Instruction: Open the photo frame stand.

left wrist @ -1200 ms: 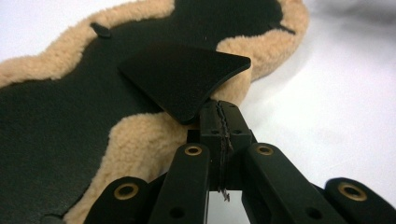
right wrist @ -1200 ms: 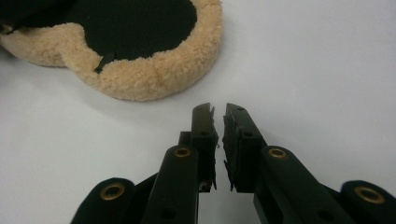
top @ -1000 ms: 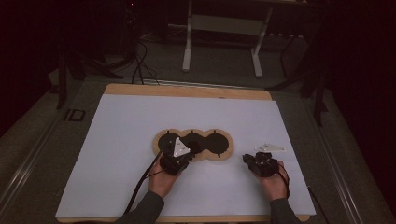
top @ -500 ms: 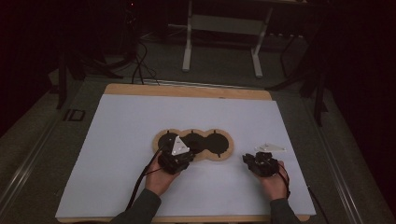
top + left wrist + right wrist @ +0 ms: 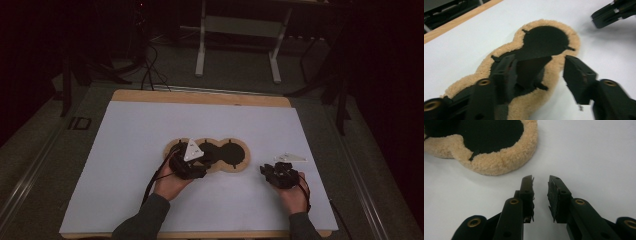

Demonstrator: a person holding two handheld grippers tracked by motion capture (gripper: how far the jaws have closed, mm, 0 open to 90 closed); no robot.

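A three-lobed mat (image 5: 235,156) with a black middle and a tan fleece rim lies on the white table cover. My left gripper (image 5: 204,159) sits over its near left lobe. Its jaws have just been opening and stand wide apart in the left gripper view (image 5: 540,62). A raised fold of the black middle (image 5: 531,70) stands between them, beside the left jaw and not pressed. My right gripper (image 5: 268,171) rests on the cover to the right of the mat (image 5: 496,162). Its jaws (image 5: 540,181) have been opening a little and hold nothing.
The white cover (image 5: 150,130) lies on a wooden board (image 5: 200,96) whose edge shows at the back. Metal stand legs (image 5: 200,55) and cables (image 5: 150,65) are on the dark floor beyond. The right gripper's jaws (image 5: 614,12) show at the top right of the left gripper view.
Nothing clear from the high view: both hands stay where they were, the left at the mat's near rim, the right beside the mat.
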